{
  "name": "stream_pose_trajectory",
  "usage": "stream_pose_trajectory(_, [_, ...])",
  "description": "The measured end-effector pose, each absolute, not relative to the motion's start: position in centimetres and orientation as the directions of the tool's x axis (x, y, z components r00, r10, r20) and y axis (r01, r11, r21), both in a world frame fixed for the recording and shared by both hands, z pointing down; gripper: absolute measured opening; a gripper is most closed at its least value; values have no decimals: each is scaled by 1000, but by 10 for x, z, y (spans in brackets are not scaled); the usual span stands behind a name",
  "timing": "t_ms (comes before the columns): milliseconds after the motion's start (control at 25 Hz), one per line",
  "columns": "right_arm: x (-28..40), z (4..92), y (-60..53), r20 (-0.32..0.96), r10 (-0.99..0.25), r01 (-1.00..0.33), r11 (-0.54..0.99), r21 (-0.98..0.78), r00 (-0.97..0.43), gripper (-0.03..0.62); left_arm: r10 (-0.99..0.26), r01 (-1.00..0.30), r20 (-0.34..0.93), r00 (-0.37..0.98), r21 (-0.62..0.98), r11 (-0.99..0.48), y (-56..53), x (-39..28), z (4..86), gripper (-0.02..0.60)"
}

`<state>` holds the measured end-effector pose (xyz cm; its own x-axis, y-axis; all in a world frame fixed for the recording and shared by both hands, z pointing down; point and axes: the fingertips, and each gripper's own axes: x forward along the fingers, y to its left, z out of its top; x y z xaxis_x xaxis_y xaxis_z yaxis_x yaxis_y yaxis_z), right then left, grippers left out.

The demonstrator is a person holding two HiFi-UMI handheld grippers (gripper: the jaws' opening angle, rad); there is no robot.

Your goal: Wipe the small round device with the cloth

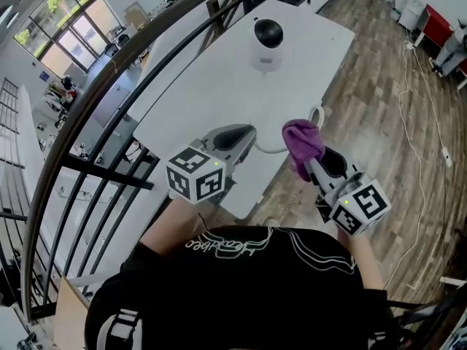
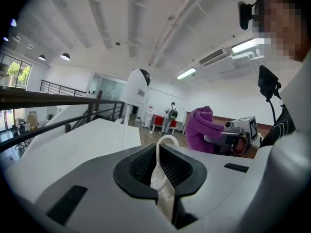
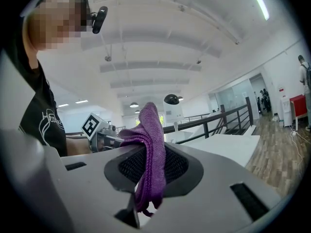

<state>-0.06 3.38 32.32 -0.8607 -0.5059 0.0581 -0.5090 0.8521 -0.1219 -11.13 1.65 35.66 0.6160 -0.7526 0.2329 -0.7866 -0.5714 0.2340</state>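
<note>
At the near edge of the white rectangular table [image 1: 219, 86], a thin white cable [image 2: 160, 171] is clamped in the closed left gripper [image 1: 248, 133] and a crumpled purple cloth [image 1: 303, 141] is pinched in the right gripper [image 1: 315, 163], while the small round white device with a black dome [image 1: 267, 41] is set upright at the table's far end.

Table [image 1: 219, 86] lies bare up to the round device [image 1: 267, 42]; railing [image 1: 80, 108] crowds its left — open floor [image 1: 379, 108] right.
</note>
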Motion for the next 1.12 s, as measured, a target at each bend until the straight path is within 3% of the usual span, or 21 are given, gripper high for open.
stream_pose_trajectory(120, [-3,320,14,49,-492,-494,861,-123,-869,66,-769,-809,252,587,200,-552,-7,-115,355,20])
stream_pose_trajectory(440, [-23,318,-22,38,-523,-523,842,-133,-852,66,-746,-816,339,573,156,-557,-67,-136,376,117])
stream_pose_trajectory(760, [-45,319,-40,54,-607,-609,785,-118,-793,66,-631,-737,398,666,227,-636,-101,-143,408,121])
stream_pose_trajectory(1120, [-61,321,-42,77,-668,-672,734,-94,-740,66,-528,-631,355,772,324,-705,-102,-135,410,119])
